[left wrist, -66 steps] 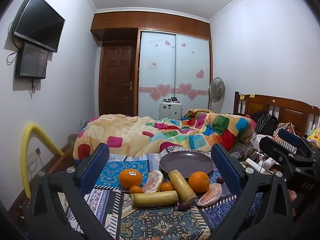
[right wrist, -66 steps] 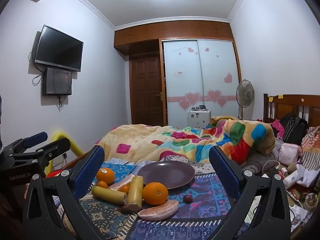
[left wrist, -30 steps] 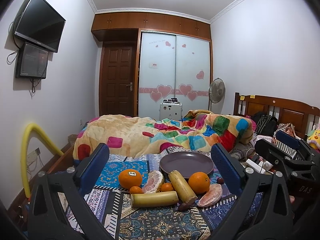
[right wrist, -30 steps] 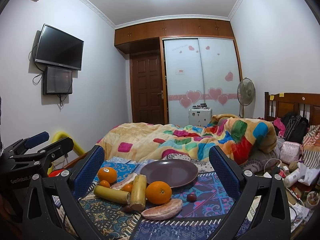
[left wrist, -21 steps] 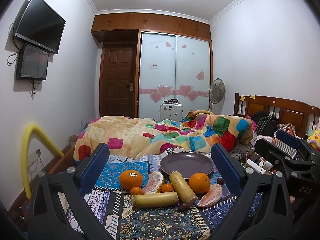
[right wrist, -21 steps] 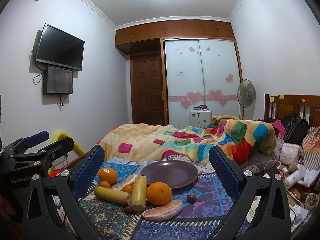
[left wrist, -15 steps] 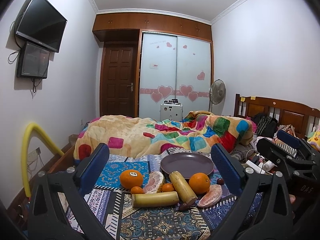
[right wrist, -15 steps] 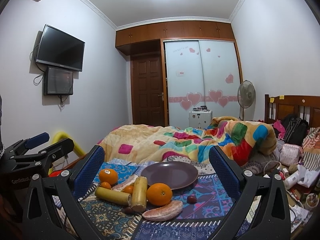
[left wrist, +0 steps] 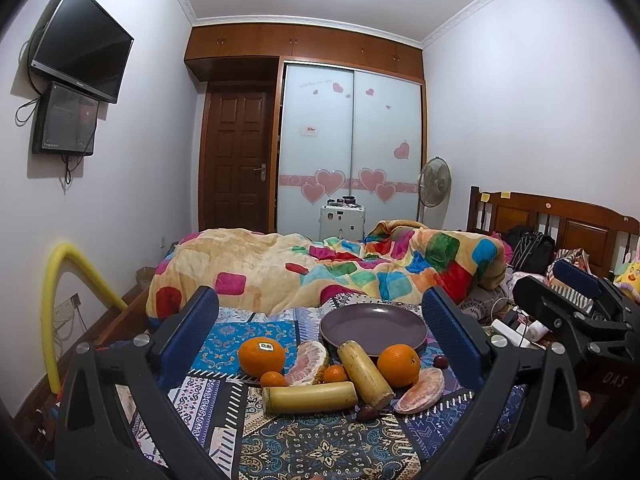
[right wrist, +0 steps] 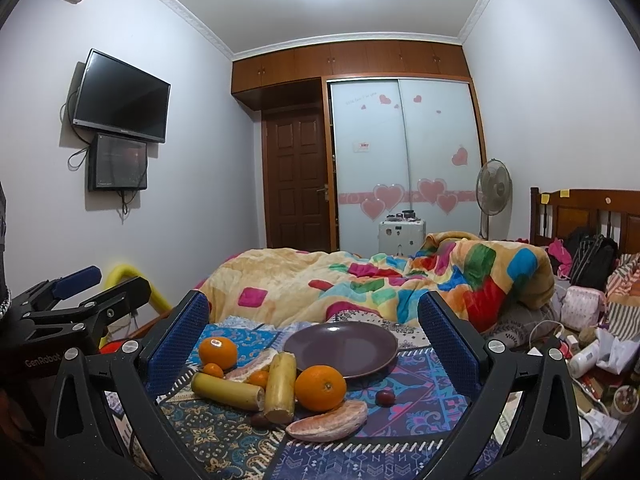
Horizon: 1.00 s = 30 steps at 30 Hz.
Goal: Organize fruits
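Note:
An empty purple plate sits on a patterned cloth. In front of it lie two large oranges, two small tangerines, two pomelo wedges, two yellow sugarcane-like sticks and small dark red fruits. My left gripper is open and empty, held back from the fruit. My right gripper is open and empty, also short of the fruit; the nearest orange and a pomelo wedge lie ahead of it.
A bed with a colourful quilt rises behind the cloth. Clutter of bags, cables and bottles lies to the right. A yellow foam tube stands at the left wall. Each gripper shows at the edge of the other's view.
Both grippers have stayed open and drifted only slightly; the view has shifted a little. The fruit and plate have not moved.

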Each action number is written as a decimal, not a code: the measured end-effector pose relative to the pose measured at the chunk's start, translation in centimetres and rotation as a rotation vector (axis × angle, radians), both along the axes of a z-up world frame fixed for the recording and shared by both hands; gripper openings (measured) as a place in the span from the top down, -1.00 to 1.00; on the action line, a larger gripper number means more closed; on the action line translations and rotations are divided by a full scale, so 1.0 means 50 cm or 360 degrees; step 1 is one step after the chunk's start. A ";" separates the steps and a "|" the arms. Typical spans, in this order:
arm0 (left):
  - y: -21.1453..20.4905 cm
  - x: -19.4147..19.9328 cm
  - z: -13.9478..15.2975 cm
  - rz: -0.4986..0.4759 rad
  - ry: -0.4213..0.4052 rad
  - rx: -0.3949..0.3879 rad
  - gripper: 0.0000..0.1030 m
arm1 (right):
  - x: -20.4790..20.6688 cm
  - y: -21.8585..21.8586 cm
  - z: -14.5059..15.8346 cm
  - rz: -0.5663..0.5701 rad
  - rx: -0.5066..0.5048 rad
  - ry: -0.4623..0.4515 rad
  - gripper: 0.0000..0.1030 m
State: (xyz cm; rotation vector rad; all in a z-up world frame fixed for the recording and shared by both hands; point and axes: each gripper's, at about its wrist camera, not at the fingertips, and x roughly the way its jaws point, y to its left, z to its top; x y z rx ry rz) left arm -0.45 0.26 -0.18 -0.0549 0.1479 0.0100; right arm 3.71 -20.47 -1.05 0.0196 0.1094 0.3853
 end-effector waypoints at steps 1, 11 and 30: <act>0.000 0.000 -0.001 -0.0002 0.0001 0.0002 -1.00 | 0.001 0.000 -0.001 0.0001 0.0000 0.0001 -1.00; -0.002 0.004 -0.003 0.0000 0.0004 0.0005 -1.00 | 0.003 0.003 -0.003 0.0000 0.0003 0.0014 -1.00; 0.022 0.078 -0.059 0.0010 0.0252 0.0078 -1.00 | 0.093 0.002 -0.075 -0.0029 -0.0188 0.0242 -1.00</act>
